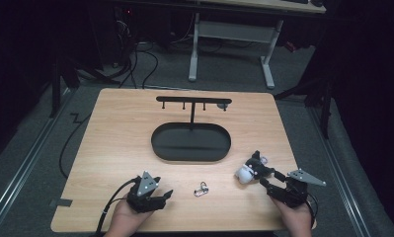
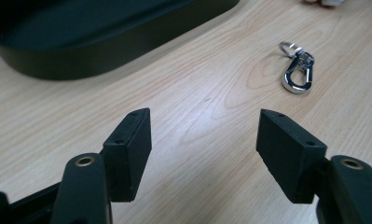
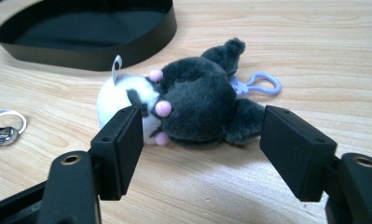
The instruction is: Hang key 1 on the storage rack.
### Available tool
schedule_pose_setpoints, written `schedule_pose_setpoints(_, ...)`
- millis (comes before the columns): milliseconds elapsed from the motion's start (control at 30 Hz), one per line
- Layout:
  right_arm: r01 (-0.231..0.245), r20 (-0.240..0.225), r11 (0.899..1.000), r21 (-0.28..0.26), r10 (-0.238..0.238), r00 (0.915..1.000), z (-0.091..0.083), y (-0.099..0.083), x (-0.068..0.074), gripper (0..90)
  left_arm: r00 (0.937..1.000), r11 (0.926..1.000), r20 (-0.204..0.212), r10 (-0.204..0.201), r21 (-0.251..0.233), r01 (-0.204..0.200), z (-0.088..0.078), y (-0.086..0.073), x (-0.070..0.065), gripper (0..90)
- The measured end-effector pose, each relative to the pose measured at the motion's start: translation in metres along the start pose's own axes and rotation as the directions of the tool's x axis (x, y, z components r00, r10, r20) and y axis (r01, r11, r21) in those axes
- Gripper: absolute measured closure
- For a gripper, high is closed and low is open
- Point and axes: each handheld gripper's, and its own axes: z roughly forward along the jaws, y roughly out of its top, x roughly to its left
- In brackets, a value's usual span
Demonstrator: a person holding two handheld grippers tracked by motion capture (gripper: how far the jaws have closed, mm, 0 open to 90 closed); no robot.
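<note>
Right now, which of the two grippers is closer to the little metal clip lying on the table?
The left. The left gripper sits just left of the metal clip, fingers open toward it. The right gripper is farther off to the clip's right, open at the plush toy.

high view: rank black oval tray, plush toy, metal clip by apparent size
1. black oval tray
2. plush toy
3. metal clip
All lie on the same table at similar depth, so the order is safe.

The plush toy (image 1: 250, 169) lies right of the key clip (image 1: 201, 189), the tray (image 1: 160, 148) behind both (farther up the table).
</note>
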Motion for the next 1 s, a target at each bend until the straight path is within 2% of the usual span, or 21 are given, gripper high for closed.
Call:
schedule_pose_setpoints(100,0.012,0.023,1.0,0.011,-0.012,0.9997,0.001,-0.002,0.003,33.9,1.0,0.9999,-0.007,0.002,-0.012,-0.003,-0.001,-0.001,0.005,35.9)
schedule_pose_setpoints(200,0.018,0.041,1.0,0.025,-0.019,0.999,-0.001,-0.005,0.006,35.7,1.0,1.0,-0.001,-0.003,-0.002,0.003,0.004,-0.003,0.009,35.5)
schedule_pose_setpoints(467,0.043,0.06,0.999,0.028,-0.044,0.9972,-0.004,-0.006,0.006,41.8,0.9999,0.9999,0.003,-0.012,-0.007,0.012,0.003,-0.003,0.011,36.4)
schedule_pose_setpoints(533,0.056,0.057,0.998,0.037,-0.058,0.9967,-0.004,-0.007,0.005,48.5,0.9997,0.9997,-0.007,-0.022,-0.007,0.022,0.003,-0.003,0.014,37.4)
schedule_pose_setpoints(600,0.064,0.057,0.997,0.041,-0.066,0.9962,-0.005,-0.007,0.004,51.1,0.9995,0.9995,-0.012,-0.029,-0.009,0.029,0.002,-0.003,0.015,38.4)
schedule_pose_setpoints(633,0.067,0.052,0.996,0.052,-0.069,0.9962,-0.004,-0.007,0.003,57.2,0.9994,0.9995,-0.014,-0.03,-0.01,0.03,0.002,-0.003,0.017,38.4)
schedule_pose_setpoints(667,0.064,0.04,0.995,0.076,-0.067,0.9969,-0.003,-0.007,0.001,67.0,0.9991,0.9992,-0.016,-0.039,-0.01,0.039,0.001,-0.003,0.019,38.5)
schedule_pose_setpoints(700,0.064,0.04,0.995,0.076,-0.067,0.9969,-0.003,-0.007,0.001,67.0,0.9988,0.9989,-0.018,-0.045,-0.011,0.045,0.0,-0.003,0.021,38.5)
schedule_pose_setpoints(733,0.072,0.034,0.992,0.101,-0.076,0.9965,0.0,-0.006,-0.002,78.1,0.9977,0.9979,-0.024,-0.064,-0.017,0.063,-0.002,-0.005,0.025,38.6)
schedule_pose_setpoints(767,0.071,0.042,0.991,0.116,-0.076,0.9962,0.002,-0.006,-0.003,81.9,0.9977,0.9979,-0.024,-0.064,-0.017,0.063,-0.002,-0.005,0.025,38.6)
schedule_pose_setpoints(800,0.071,0.042,0.991,0.116,-0.076,0.9962,0.002,-0.006,-0.003,81.9,0.9974,0.9977,-0.029,-0.066,-0.016,0.066,-0.004,-0.007,0.027,38.6)
schedule_pose_setpoints(867,0.074,0.056,0.988,0.138,-0.082,0.9951,0.008,-0.003,-0.006,89.2,0.996,0.9967,-0.04,-0.079,-0.021,0.078,-0.009,-0.01,0.031,38.5)
schedule_pose_setpoints(1000,0.076,0.085,0.981,0.18,-0.092,0.9921,0.029,0.006,-0.009,90.0,0.9939,0.996,-0.068,-0.087,-0.025,0.085,-0.019,-0.018,0.038,37.7)
